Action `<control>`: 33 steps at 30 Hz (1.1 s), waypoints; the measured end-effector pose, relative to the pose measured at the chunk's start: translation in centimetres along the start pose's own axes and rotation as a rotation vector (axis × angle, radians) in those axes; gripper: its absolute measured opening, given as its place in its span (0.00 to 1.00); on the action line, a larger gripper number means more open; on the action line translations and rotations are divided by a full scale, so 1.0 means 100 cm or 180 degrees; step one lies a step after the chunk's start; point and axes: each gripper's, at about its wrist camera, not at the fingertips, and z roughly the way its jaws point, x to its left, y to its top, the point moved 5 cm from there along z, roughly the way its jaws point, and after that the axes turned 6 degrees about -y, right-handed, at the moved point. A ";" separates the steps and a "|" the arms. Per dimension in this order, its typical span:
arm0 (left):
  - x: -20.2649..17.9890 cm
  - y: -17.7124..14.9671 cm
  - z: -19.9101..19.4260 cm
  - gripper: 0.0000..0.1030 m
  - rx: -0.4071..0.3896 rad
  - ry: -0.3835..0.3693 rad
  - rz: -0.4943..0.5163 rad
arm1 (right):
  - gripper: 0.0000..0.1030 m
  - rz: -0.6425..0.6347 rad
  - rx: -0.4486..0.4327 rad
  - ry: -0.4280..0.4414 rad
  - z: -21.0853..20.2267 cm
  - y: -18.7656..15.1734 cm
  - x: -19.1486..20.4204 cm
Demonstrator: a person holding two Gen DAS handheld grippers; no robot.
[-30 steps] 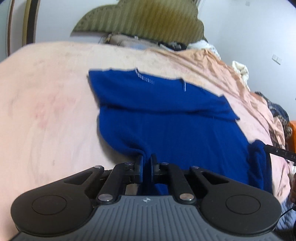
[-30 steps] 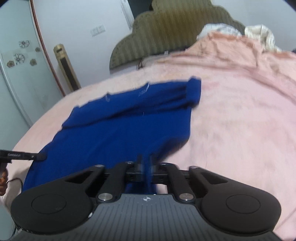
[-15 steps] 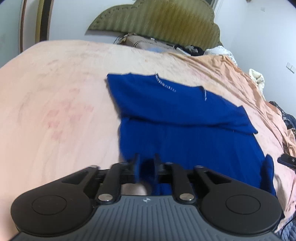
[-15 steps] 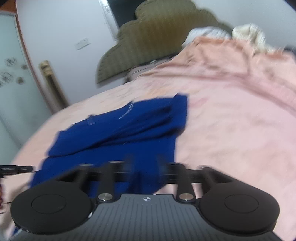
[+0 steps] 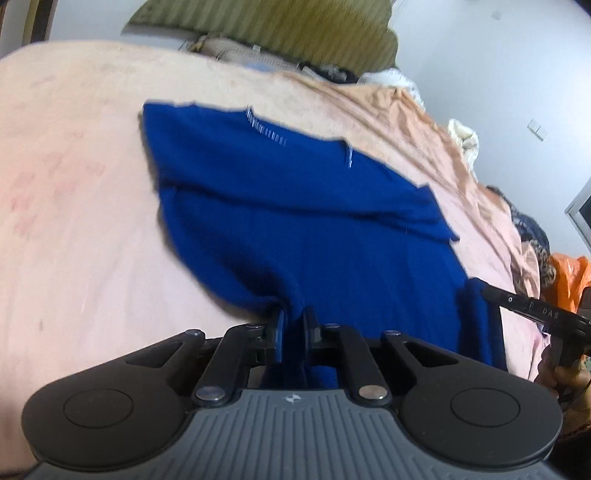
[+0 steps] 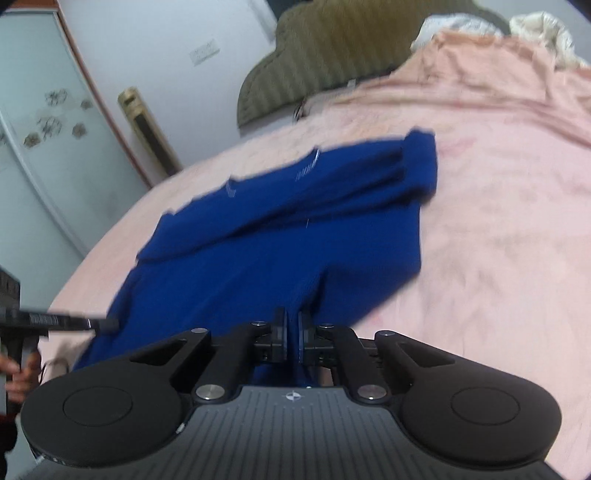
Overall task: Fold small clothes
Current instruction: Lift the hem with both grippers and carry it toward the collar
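A blue short-sleeved garment (image 5: 314, 229) lies flat on the pink blanket (image 5: 74, 203), neckline away from me, its sleeves folded in over the body. My left gripper (image 5: 293, 317) is closing its jaws on the near hem, with blue cloth bunched between the pads. My right gripper (image 6: 291, 319) is shut on the hem at the other near corner of the garment (image 6: 277, 251). Each gripper shows in the other's view: the right one (image 5: 487, 293) at the garment's right edge, the left one (image 6: 107, 325) at its left edge.
A padded olive headboard (image 5: 277, 26) stands at the far end of the bed. Crumpled clothes (image 5: 461, 136) and an orange bag (image 5: 569, 280) lie along the right side. A wardrobe door (image 6: 37, 147) stands to the left. A hand (image 6: 18, 373) holds the left gripper.
Half a second ago both pairs of jaws stood wider around the hem; now both are pinched on the blue cloth again. Both hands have shifted a little and sunk slightly.
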 end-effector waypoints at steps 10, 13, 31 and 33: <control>0.006 0.046 0.009 0.14 -0.0393 0.0699 0.0230 | 0.05 0.0006 -0.0665 -0.0695 0.007 0.050 -0.024; 0.001 0.036 -0.006 0.32 -0.0365 0.0873 0.0324 | 0.22 0.0196 -0.0566 -0.0888 0.008 0.046 -0.045; -0.010 -0.072 -0.055 0.78 0.0105 0.0004 -0.0406 | 0.50 0.0499 0.0170 0.0055 -0.036 -0.054 -0.028; -0.011 -0.072 -0.055 0.80 -0.0010 0.0016 -0.0495 | 0.44 0.0513 0.0160 0.0065 -0.034 -0.053 -0.028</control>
